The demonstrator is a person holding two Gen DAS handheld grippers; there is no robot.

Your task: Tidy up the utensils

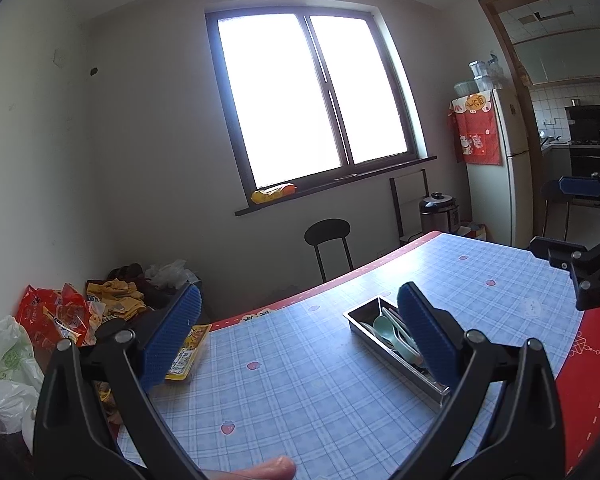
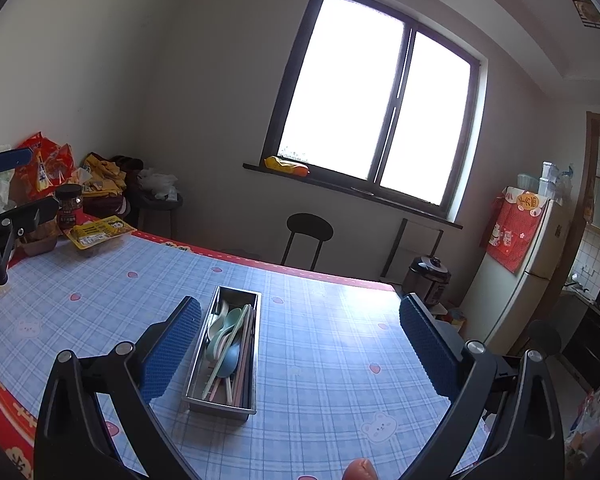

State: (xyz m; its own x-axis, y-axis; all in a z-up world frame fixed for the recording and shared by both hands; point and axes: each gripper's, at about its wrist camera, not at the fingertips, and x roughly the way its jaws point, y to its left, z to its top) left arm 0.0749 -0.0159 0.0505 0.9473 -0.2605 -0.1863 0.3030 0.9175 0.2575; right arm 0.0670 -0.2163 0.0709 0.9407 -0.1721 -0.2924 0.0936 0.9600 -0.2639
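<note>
A long steel utensil tray (image 2: 249,403) stands on the blue checked tablecloth (image 2: 332,360). It holds several pastel spoons (image 2: 227,332) and chopsticks (image 2: 246,356). My right gripper (image 2: 300,344) is open and empty, raised above the table, with the tray just inside its left finger (image 2: 172,344). My left gripper (image 1: 300,340) is open and empty above the table; the tray (image 1: 356,318) with a green spoon (image 1: 382,326) lies partly behind its right finger (image 1: 428,340). Each gripper shows at the edge of the other's view.
A yellow snack packet (image 2: 100,232), a dark jar (image 2: 69,205) and red bags (image 2: 44,164) sit at the table's far left corner. A black stool (image 2: 309,236) stands beyond the far edge. A rice cooker (image 2: 428,280) and a fridge (image 2: 516,280) stand at the right.
</note>
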